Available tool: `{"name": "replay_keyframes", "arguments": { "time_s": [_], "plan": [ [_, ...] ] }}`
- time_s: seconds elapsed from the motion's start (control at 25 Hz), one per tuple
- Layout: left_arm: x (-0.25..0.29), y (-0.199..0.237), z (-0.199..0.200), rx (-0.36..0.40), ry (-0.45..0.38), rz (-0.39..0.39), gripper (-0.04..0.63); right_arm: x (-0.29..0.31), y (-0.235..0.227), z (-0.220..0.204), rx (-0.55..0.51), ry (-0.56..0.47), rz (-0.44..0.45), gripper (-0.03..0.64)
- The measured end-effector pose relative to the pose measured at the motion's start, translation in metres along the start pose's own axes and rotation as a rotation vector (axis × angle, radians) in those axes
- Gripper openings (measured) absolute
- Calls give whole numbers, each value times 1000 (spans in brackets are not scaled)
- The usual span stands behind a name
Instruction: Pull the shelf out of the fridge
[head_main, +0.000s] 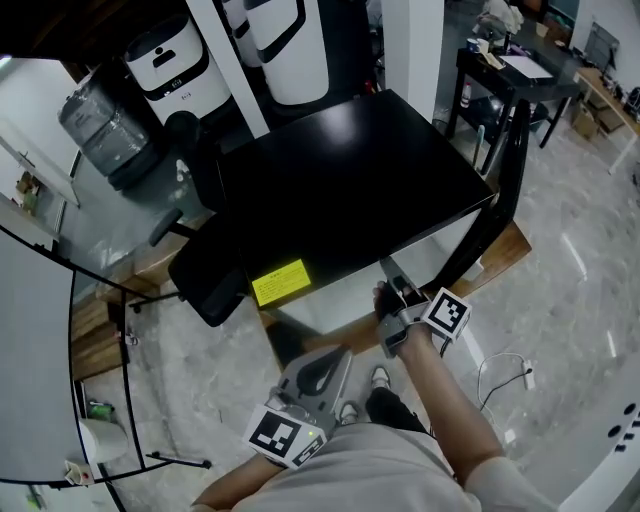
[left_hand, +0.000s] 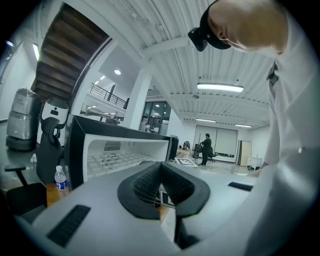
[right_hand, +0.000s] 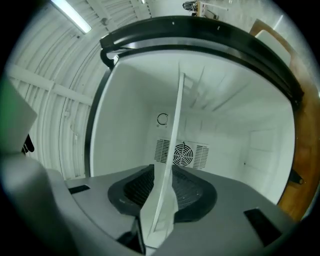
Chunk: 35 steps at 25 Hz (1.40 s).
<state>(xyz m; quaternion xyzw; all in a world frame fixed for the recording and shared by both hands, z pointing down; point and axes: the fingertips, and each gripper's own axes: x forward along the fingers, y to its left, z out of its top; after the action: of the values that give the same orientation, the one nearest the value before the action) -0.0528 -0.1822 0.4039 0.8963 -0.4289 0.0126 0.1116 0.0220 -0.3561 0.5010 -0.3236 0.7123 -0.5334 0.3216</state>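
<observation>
Your right gripper (head_main: 397, 300) pinches the front edge of the fridge's (head_main: 350, 180) thin shelf (right_hand: 172, 145) to draw it out; your left gripper (head_main: 318, 378) waits aside, closed on nothing.

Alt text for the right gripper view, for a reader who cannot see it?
The right claw is shut on a thin pale flat shelf, seen edge-on inside the white fridge interior with a round fan grille at the back.
</observation>
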Motion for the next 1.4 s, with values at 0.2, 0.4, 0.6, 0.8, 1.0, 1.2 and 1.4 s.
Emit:
{"name": "replay_keyframes", "arguments": {
  "time_s": [0.2,0.4,0.6,0.8,1.0,1.2,1.4],
  "plan": [
    [17,12,1,-8,6,41,6,23,-14,11,31,18,8,92],
    [28,23,3,-17,14,75,6,50,-21,19,73,35,26,92],
    [29,31,4,-22,14,103,6,62,-19,19,93,19,47,73],
    [29,33,4,-27,13,117,6,61,-19,20,126,-4,50,60],
    [29,30,3,-29,12,113,6,60,-20,20,137,-20,18,53],
    [25,28,1,-32,9,111,6,57,-20,20,153,-36,-4,49],
    [19,27,1,-36,6,108,6,51,-19,20,163,-49,-13,48]
  ]
}}
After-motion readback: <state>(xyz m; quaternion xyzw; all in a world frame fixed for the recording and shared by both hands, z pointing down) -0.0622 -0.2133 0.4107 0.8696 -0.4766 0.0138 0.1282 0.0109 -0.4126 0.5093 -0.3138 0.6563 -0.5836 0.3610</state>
